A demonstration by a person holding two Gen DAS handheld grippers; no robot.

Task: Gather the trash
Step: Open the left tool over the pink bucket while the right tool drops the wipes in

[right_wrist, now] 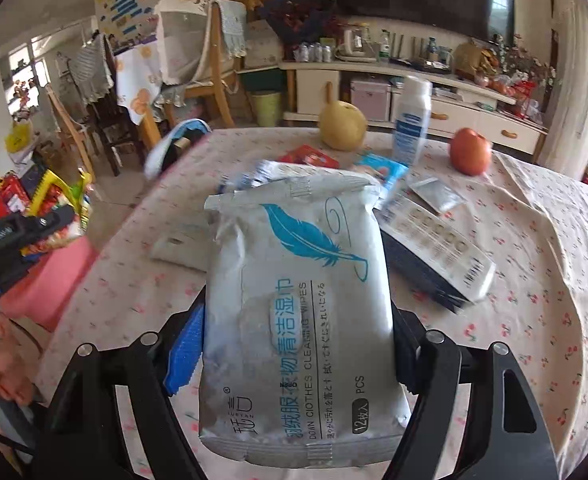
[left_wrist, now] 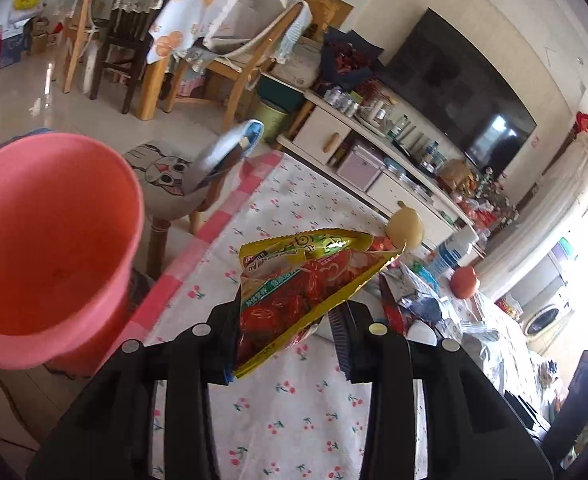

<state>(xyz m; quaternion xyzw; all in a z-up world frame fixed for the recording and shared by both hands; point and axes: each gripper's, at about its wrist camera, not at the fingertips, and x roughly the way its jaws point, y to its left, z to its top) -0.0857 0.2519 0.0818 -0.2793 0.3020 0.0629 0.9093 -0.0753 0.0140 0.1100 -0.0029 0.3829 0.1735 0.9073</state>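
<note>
Two hand-held grippers work a cluttered dining table (right_wrist: 533, 240) spread with a cherry-print cloth, each carrying a piece of rubbish toward a pink bucket (left_wrist: 54, 240) standing off the table's edge. The left gripper (left_wrist: 290, 332) has its jaws clamped on a red-and-yellow snack wrapper (left_wrist: 305, 280), pinched at its lower end so the rest fans out above the tabletop; the bucket's open mouth lies just to the left of it in the left wrist view. The right gripper (right_wrist: 297, 344) holds a white pack of wet wipes (right_wrist: 297, 300) with a blue feather printed on it, the jaws pressed against the pack's two sides and the pack raised off the cloth.

The job looks partly done at best. More litter remains on the table: a flat white-and-black box (right_wrist: 433, 248), a small silver sachet (right_wrist: 437, 194) and a red packet (right_wrist: 309, 156). A pear (right_wrist: 341, 124), an apple (right_wrist: 469, 152) and a white bottle (right_wrist: 411, 120) stand at the far edge and do not appear to be trash.

The step in hand is the carry to the bin. Next, the left gripper likely needs to swing over the bucket's rim and open; the right must cross the table's left edge before letting go, since the bucket sits well to that side.
</note>
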